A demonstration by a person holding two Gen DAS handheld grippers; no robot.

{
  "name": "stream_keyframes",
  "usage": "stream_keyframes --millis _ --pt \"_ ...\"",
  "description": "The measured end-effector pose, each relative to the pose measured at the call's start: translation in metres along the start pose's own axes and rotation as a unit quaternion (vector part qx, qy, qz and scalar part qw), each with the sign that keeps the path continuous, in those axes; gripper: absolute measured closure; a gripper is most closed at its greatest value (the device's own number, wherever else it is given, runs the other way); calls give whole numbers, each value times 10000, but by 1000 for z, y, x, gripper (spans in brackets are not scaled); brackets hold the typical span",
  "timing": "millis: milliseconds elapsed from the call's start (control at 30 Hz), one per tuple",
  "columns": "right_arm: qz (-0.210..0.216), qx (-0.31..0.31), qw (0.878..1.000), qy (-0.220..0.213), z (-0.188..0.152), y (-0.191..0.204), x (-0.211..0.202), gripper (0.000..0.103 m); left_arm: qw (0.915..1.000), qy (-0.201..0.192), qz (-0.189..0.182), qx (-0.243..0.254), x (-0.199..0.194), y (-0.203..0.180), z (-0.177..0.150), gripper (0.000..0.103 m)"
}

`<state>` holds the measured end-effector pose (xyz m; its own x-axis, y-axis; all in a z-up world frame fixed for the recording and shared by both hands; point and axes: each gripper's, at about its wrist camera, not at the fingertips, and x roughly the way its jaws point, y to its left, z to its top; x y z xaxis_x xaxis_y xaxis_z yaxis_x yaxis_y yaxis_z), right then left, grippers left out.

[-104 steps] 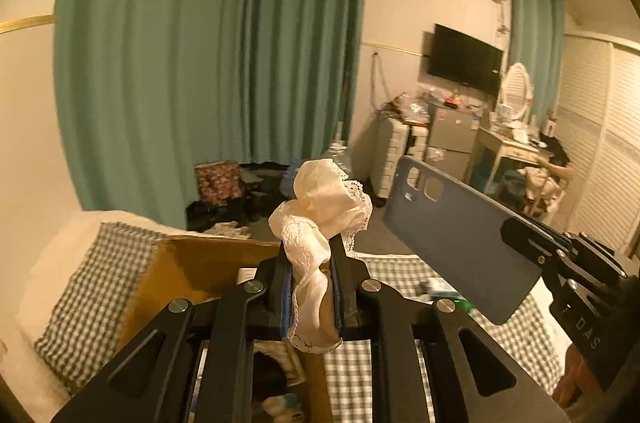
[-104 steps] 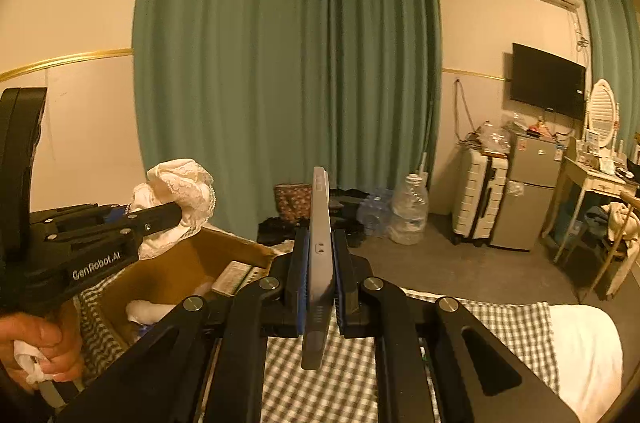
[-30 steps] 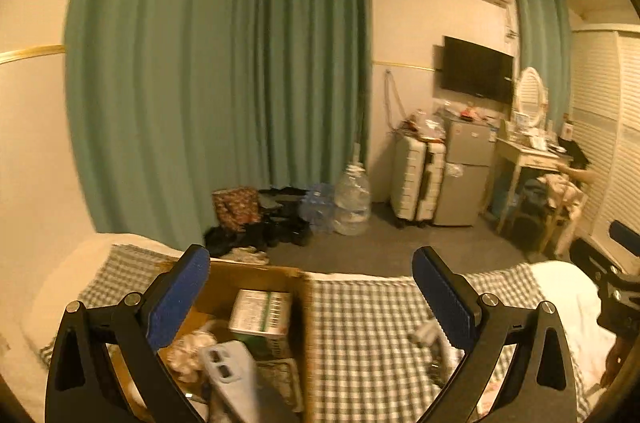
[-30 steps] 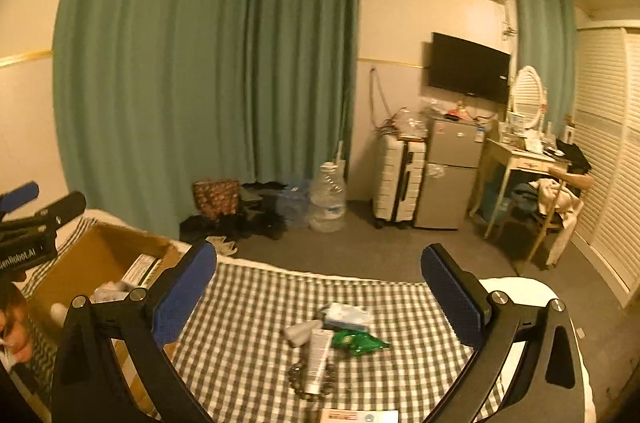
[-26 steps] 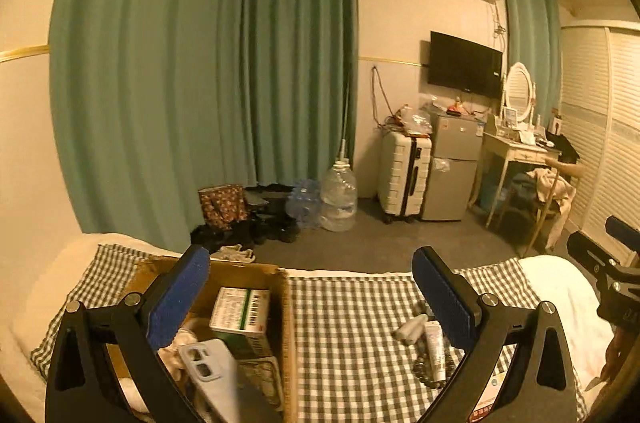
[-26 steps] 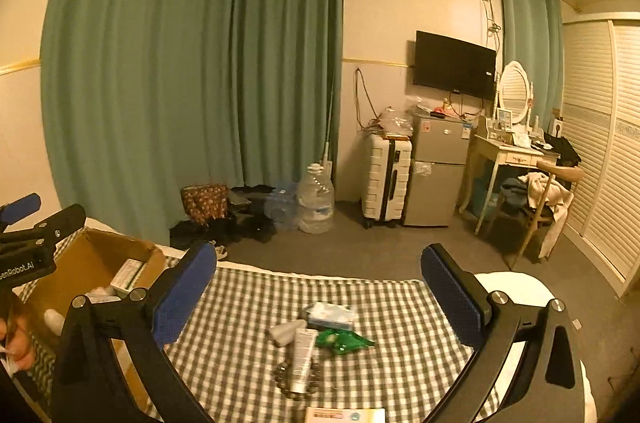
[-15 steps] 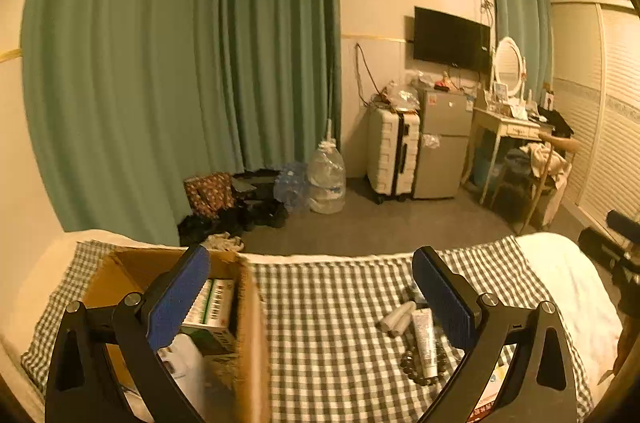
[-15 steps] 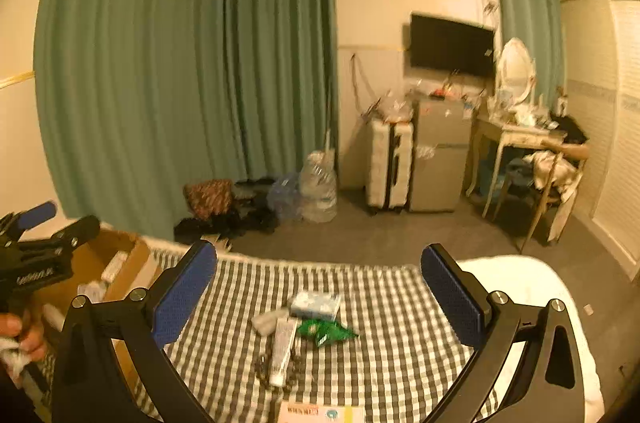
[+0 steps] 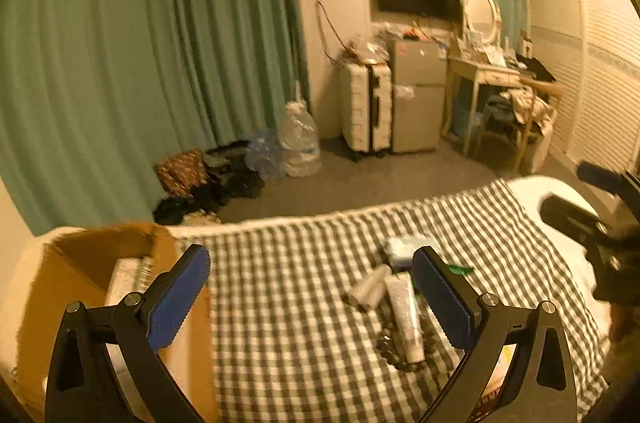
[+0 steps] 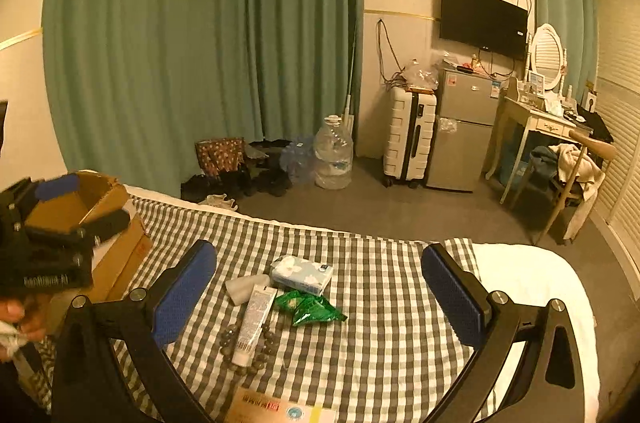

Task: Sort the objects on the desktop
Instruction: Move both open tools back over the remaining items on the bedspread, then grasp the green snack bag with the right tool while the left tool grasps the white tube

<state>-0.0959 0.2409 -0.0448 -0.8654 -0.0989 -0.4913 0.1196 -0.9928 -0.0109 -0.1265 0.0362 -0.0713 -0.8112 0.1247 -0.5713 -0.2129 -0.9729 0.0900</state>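
On the checked cloth [image 10: 384,287] lie a white tube [image 10: 253,323] across a bead bracelet [image 10: 260,359], a small grey-white roll [image 10: 244,286], a flowered tissue pack [image 10: 302,275], a green wrapper [image 10: 310,307] and a flat printed packet [image 10: 280,411] at the near edge. The cardboard box [image 9: 100,287] stands at the left with packets inside. My left gripper [image 9: 312,283] is open and empty, between the box and the tube [image 9: 406,315]. My right gripper [image 10: 320,287] is open and empty above the pile. The left gripper [image 10: 60,223] shows at the right wrist view's left edge.
The cloth covers a bed with white bedding [image 10: 532,287] at the right. Beyond it are the grey floor, green curtains [image 10: 200,43], a water jug [image 10: 334,153], a suitcase [image 10: 408,139], a small fridge [image 10: 464,131], and a desk with a chair [image 10: 568,159].
Both grippers let go of the lace cloth and the grey phone, which lay in the box a second ago. Both now stand open. The left gripper has swung right, from the box toward the pile.
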Motion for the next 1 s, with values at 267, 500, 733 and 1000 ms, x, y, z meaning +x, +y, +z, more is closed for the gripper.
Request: stream_keyframes --millis 267,500,733,1000 --pt "266 19 9987 444 -26 -20 59 0 9985 498 -213 74 46 -24 -26 0" --pt "483 -333 9923 1093 -53 -27 106 8 9921 1046 -415 549 88 -60 -53 0" --pt "772 -384 9874 1325 -67 -18 135 11 9854 1467 -484 715 115 -84 -73 0" --pt "833 -185 9797 1816 -80 -28 159 58 9875 1395 -547 496 122 -81 -86 0"
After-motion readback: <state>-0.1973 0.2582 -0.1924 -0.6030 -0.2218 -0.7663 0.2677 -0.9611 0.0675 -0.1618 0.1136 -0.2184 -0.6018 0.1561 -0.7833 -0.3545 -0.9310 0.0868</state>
